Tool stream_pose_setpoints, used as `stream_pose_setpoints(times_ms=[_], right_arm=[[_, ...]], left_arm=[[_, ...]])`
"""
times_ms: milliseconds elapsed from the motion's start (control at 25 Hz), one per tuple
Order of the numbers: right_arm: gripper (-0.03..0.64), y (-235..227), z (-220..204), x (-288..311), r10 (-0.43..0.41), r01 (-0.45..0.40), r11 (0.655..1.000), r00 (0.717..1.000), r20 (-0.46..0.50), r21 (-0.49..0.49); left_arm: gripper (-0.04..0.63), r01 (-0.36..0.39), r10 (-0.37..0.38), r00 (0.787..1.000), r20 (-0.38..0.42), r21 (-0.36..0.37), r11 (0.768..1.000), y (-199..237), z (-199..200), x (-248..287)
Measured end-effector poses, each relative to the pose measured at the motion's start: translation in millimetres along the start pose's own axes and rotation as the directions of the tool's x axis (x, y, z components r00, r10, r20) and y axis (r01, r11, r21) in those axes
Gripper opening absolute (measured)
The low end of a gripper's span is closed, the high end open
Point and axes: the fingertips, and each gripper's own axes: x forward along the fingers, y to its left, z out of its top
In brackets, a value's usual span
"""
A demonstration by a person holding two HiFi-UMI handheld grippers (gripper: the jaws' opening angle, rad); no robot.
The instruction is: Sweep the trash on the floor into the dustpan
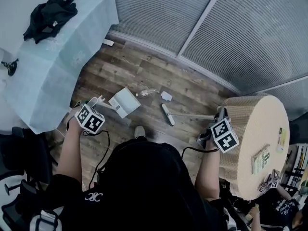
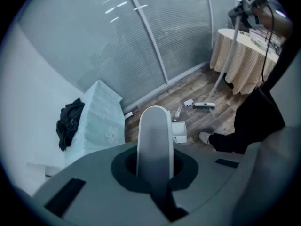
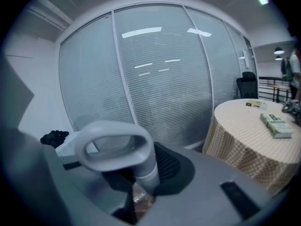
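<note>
Left gripper (image 1: 97, 102) is clamping shut on the flat pale dustpan handle (image 2: 154, 140), which is filling the gap between its jaws. The dustpan (image 1: 124, 102) is sitting on the wood floor (image 1: 144, 71) just ahead of and below this gripper, mouth facing toward the right gripper's side. Right gripper (image 1: 220, 114) is closing on the loop grip (image 3: 115, 147) at the top of the broom. The shaft is running away from it toward the left gripper, and the broom head (image 1: 167, 114) is resting on the floor between the two grippers. Trash is lying beyond the broom head: a paper scrap (image 1: 166, 96) and a crumpled clear wrapper (image 1: 147, 92), the wrapper nearer the dustpan. Risks, as a judgement: the grip is sitting at the far end of the shaft, so the head could be twisting and flicking the light scrap past the pan. The pan lip could be lifting if the left handle tilts. The round table (image 1: 255, 129) is just beside the right gripper, so a backswing could be knocking it.
</note>
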Motion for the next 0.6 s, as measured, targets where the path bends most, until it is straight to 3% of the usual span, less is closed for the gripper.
stream_pose_setpoints(times_ms=[120, 280, 440, 600], right_arm=[[0.054, -2.2, 11.4, 18.0, -0.022, 0.021, 0.999, 0.999, 0.026, 0.026], [0.054, -1.7, 20.7, 47.2, -0.038, 0.036, 0.998, 0.998, 0.052, 0.043], [0.054, -5.7, 25.3, 80.2, -0.053, 0.049, 0.998, 0.996, 0.071, 0.046], [0.054, -11.8, 25.4, 114.7, -0.068, 0.064, 0.997, 0.996, 0.064, 0.051]], left_arm=[[0.003, -0.063, 0.059, 0.998, 0.027, 0.181, 0.981, 11.8, 21.8, 22.1], [0.003, -0.105, 0.097, 0.994, 0.041, 0.365, 0.925, 20.7, 50.5, 56.2], [0.003, -0.099, 0.093, 0.995, 0.036, 0.427, 0.899, 15.4, 67.9, 86.9], [0.003, -0.099, 0.104, 0.995, 0.009, 0.409, 0.907, 17.5, 69.4, 111.0]])
